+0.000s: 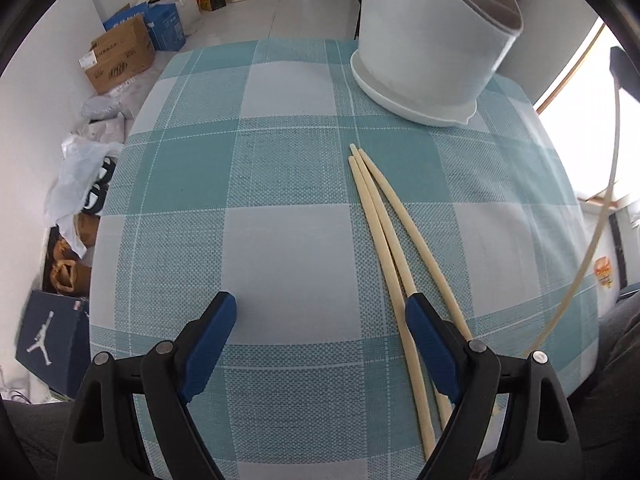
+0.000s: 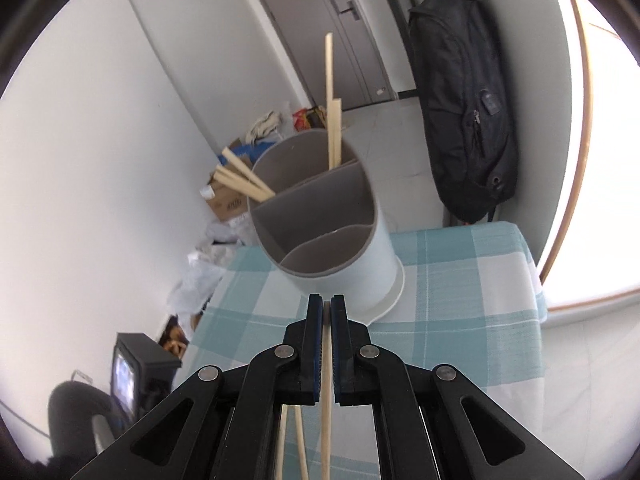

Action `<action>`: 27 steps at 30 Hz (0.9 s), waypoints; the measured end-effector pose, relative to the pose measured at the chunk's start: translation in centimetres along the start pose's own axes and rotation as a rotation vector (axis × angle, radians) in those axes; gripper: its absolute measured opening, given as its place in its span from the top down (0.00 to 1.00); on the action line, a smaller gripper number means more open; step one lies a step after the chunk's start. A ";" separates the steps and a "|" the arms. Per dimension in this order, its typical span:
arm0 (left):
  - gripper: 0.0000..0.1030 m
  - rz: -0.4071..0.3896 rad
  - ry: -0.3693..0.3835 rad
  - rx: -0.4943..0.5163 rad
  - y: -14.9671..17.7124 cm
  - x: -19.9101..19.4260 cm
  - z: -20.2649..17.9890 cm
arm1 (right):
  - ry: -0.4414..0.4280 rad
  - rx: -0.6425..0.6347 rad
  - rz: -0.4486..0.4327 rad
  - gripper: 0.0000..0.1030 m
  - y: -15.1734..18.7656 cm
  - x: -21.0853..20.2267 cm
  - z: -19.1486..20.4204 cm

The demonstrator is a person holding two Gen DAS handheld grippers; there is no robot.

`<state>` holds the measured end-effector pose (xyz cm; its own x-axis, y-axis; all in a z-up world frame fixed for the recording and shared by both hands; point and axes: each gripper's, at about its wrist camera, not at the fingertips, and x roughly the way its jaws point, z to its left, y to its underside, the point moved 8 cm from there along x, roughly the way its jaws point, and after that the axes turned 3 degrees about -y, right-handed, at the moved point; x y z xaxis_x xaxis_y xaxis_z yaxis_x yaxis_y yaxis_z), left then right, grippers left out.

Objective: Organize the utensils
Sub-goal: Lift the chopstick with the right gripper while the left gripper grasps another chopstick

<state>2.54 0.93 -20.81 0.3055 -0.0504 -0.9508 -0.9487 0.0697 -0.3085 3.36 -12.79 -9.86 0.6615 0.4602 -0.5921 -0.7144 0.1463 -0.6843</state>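
Three cream chopsticks point(image 1: 384, 220) lie side by side on the checked tablecloth point(image 1: 240, 200). My left gripper point(image 1: 320, 320) is open just above the cloth, its right finger over them. The white utensil holder point(image 1: 432, 52) stands at the far right of the table. My right gripper point(image 2: 327, 312) is shut on one chopstick point(image 2: 326, 408), held in the air in front of the holder point(image 2: 340, 248); that chopstick also shows in the left wrist view point(image 1: 600, 200). The holder's grey compartments hold several chopsticks point(image 2: 334, 128), some leaning left point(image 2: 240, 180).
Cardboard boxes point(image 1: 120, 56) and bags point(image 1: 80, 176) crowd the floor left of the table. A black backpack point(image 2: 464, 100) hangs on the wall behind the table. A bright window point(image 2: 600, 160) is at the right.
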 end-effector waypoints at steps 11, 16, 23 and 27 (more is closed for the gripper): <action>0.19 0.041 -0.072 -0.014 -0.4 0.6 0.9 | -0.048 0.055 -0.044 0.97 -0.6 -1.7 -1.0; 0.19 0.066 -0.080 -0.043 -2.0 1.5 1.6 | -0.058 0.088 -0.038 0.97 -0.7 -1.6 -1.7; 0.19 0.074 -0.102 -0.014 -4.4 2.6 1.2 | -0.060 0.100 -0.029 0.97 -0.7 -1.5 -2.6; 0.31 0.064 -0.084 -0.004 -5.2 2.7 1.2 | -0.060 0.116 -0.031 0.97 -0.8 -1.5 -3.2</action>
<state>8.42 1.59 -21.79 0.2497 0.0382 -0.9676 -0.9668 0.0664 -0.2469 3.68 -16.45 -9.78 0.6710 0.5052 -0.5428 -0.7180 0.2601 -0.6456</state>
